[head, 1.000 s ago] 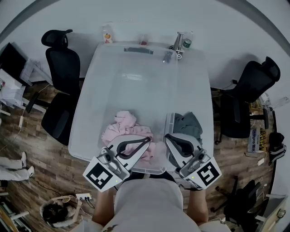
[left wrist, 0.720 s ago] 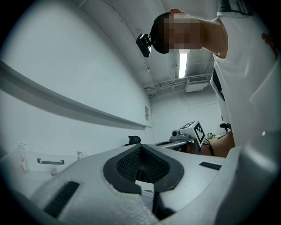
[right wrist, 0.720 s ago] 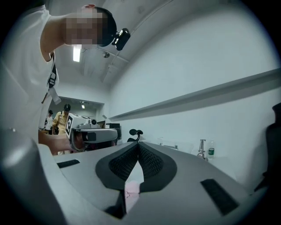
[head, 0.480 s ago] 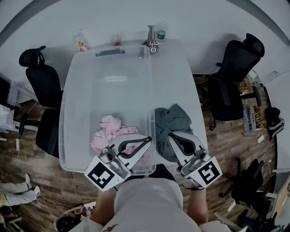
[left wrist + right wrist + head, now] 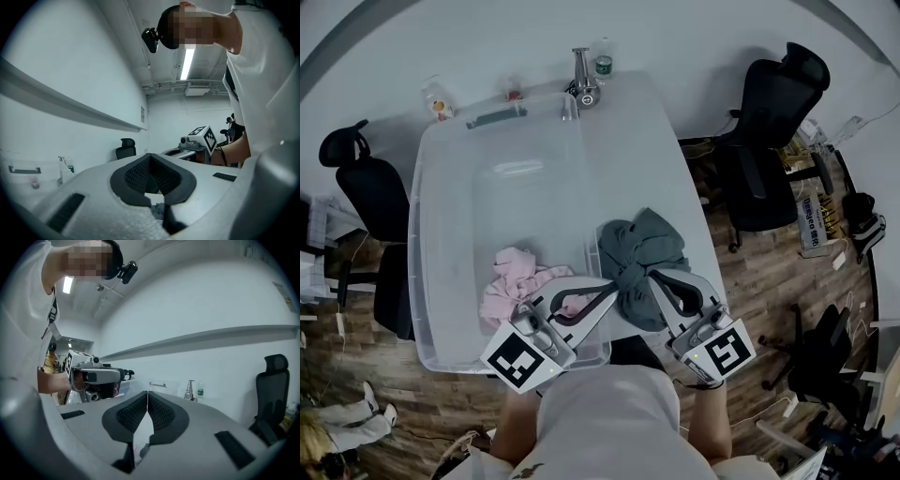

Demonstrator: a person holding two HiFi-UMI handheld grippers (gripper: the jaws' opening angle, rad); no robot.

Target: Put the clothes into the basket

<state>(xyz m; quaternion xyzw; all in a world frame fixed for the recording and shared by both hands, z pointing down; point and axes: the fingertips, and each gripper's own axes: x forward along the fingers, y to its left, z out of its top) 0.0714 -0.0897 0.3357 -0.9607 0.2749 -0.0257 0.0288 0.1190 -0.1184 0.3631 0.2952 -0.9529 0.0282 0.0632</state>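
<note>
Grey garment (image 5: 642, 253) just beside clear basket (image 5: 417, 244), pink clothes (image 5: 514, 281) inside

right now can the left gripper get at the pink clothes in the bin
Likely yes for reach: the pink clothes lie uncovered in the clear plastic bin beside the left gripper. But its jaws look shut on the dark grey garment.

The clothes (image 5: 517, 281) are pink, the garment (image 5: 643, 249) seemingly grey-green.

Left tool (image 5: 612, 287), right tool (image 5: 654, 278), seemingly shut
</note>
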